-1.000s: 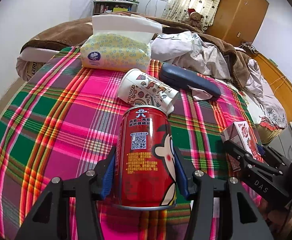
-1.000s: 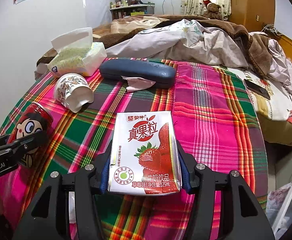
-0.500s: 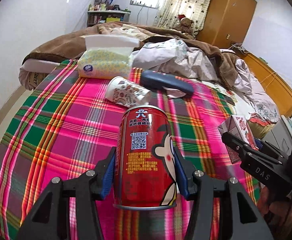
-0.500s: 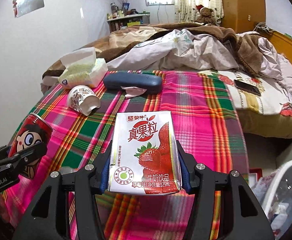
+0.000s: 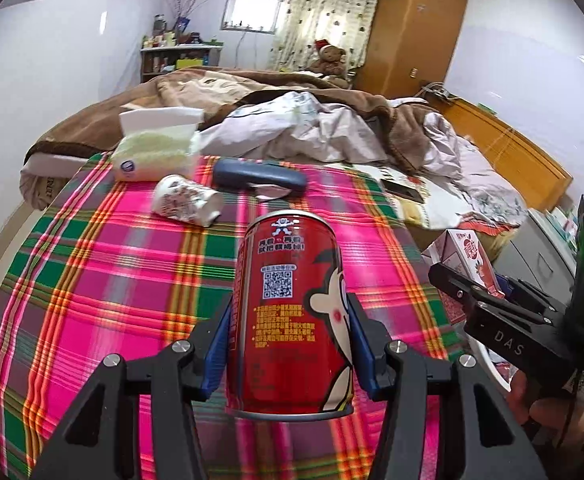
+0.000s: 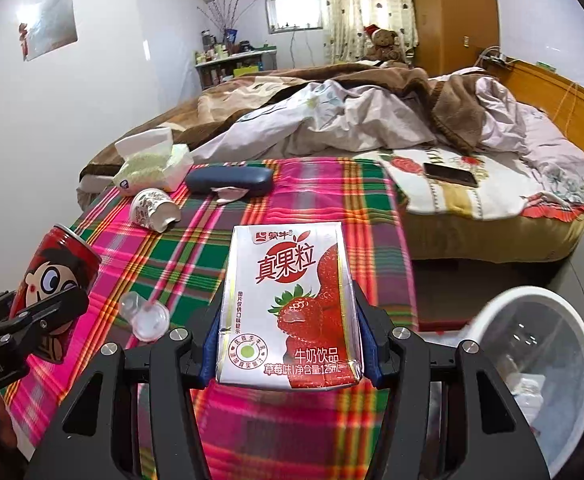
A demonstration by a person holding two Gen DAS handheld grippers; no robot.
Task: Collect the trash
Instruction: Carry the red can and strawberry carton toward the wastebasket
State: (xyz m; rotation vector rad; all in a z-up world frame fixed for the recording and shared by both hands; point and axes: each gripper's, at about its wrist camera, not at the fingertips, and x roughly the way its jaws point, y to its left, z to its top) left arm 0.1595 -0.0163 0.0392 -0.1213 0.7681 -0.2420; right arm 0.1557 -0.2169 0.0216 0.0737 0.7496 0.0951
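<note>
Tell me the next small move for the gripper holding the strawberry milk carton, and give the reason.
Probably swing the right gripper rightward and down until the strawberry milk carton is over the white trash bin. The carton is clamped and lifted off the plaid blanket, and the bin sits open at lower right, not yet under it.

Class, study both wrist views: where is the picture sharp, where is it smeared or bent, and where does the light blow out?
Left wrist view: the red can in the jaws is sharp, the plaid blanket beside it motion-smeared; fisheye curves the bed edge. Right wrist view: the strawberry milk carton is crisp, the window blown out, corners vignetted black.
</note>
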